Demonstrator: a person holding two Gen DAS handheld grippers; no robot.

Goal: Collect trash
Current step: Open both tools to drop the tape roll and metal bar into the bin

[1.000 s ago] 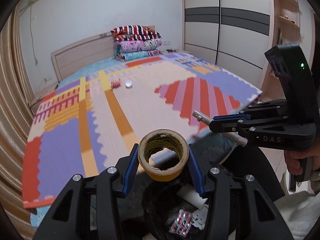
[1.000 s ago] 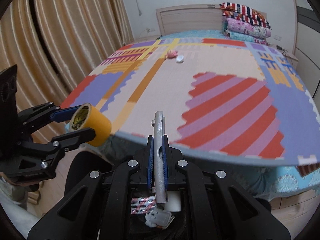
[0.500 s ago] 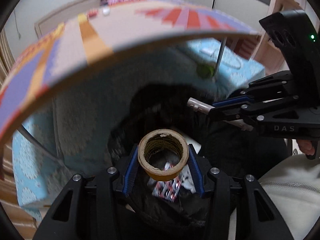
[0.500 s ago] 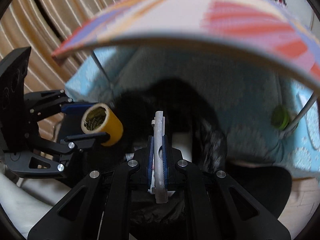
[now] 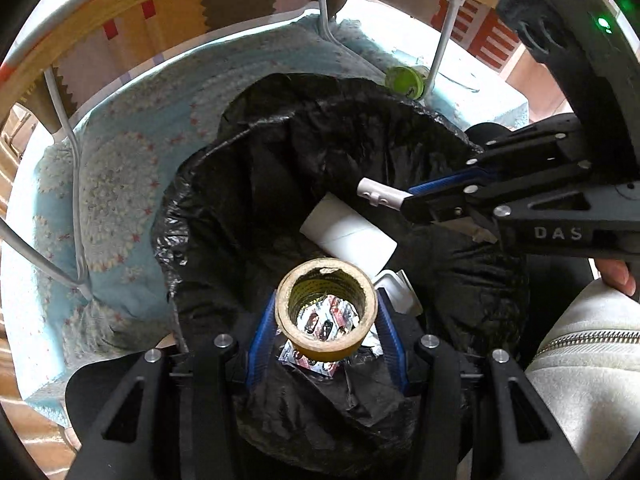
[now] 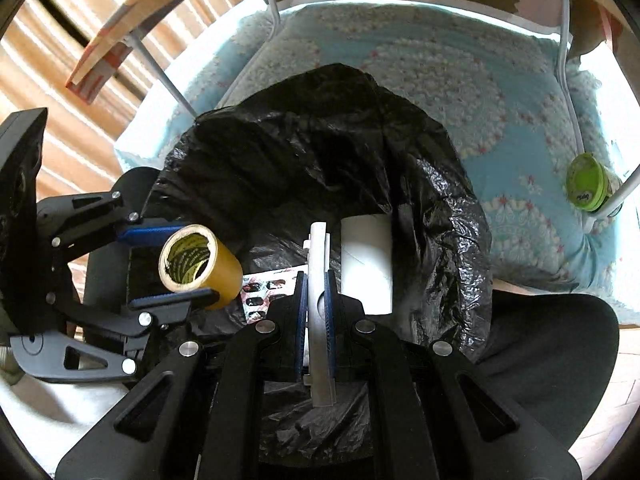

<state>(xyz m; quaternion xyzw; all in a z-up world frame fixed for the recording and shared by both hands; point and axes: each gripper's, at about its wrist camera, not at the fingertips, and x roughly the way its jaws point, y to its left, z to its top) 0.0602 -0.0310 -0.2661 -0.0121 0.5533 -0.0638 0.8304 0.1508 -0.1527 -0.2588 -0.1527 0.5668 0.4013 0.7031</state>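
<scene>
Both loads hang over the black bag (image 5: 248, 184) mid-frame: my left gripper (image 5: 326, 312) clamps the tape roll (image 5: 326, 308), my right gripper (image 6: 316, 292) pinches a grey strip (image 6: 318, 272), so next both jaws should spread to drop them.

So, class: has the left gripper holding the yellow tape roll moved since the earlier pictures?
Yes. The left gripper with the yellow tape roll has dropped from above the patterned tabletop to over the black trash bag.

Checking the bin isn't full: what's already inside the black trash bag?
Inside the black trash bag: a white cardboard tube, a foil blister pack and a small white piece. Anything deeper is hidden by folds and the grippers.
</scene>
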